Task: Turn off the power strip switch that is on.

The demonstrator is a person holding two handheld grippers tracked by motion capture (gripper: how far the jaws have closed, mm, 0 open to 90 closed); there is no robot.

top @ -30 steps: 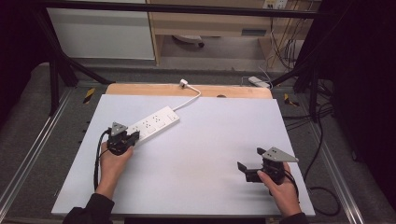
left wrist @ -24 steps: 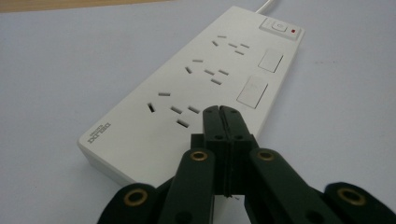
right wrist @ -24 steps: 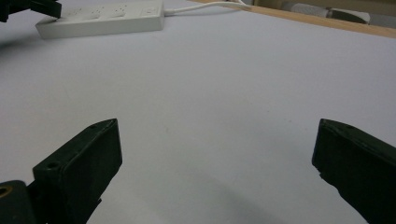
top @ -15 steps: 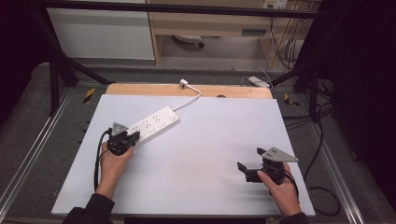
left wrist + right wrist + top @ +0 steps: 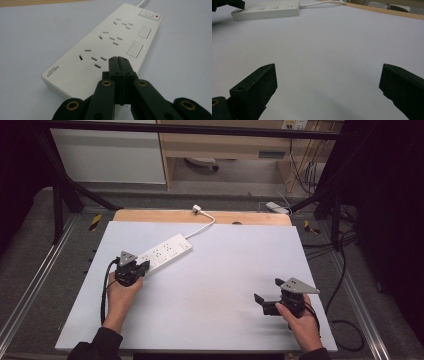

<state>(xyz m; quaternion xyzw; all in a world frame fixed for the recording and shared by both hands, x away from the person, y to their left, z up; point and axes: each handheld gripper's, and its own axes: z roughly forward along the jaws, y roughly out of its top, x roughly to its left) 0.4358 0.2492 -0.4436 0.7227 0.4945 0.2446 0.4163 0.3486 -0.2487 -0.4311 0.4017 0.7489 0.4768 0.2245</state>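
Observation:
A white power strip point(image 5: 165, 251) lies slantwise on the white table top point(image 5: 225, 265), left of the middle. Its white cable runs to a plug point(image 5: 196, 209) on the wooden strip at the far edge. My left gripper point(image 5: 141, 266) is shut, and its tip rests over the strip's near end. In the left gripper view the closed jaws point(image 5: 117, 59) sit beside the nearest socket of the power strip point(image 5: 105, 47), with nothing between them. My right gripper point(image 5: 264, 303) stands open near the front right, and its jaws point(image 5: 329, 67) are wide apart over bare table. The power strip point(image 5: 267, 11) shows far off.
A wooden strip point(image 5: 150, 216) borders the table's far edge. Metal frame rails run along both sides. Loose cables point(image 5: 345, 330) lie on the floor at the right, and a small white device point(image 5: 274, 207) sits beyond the far right corner.

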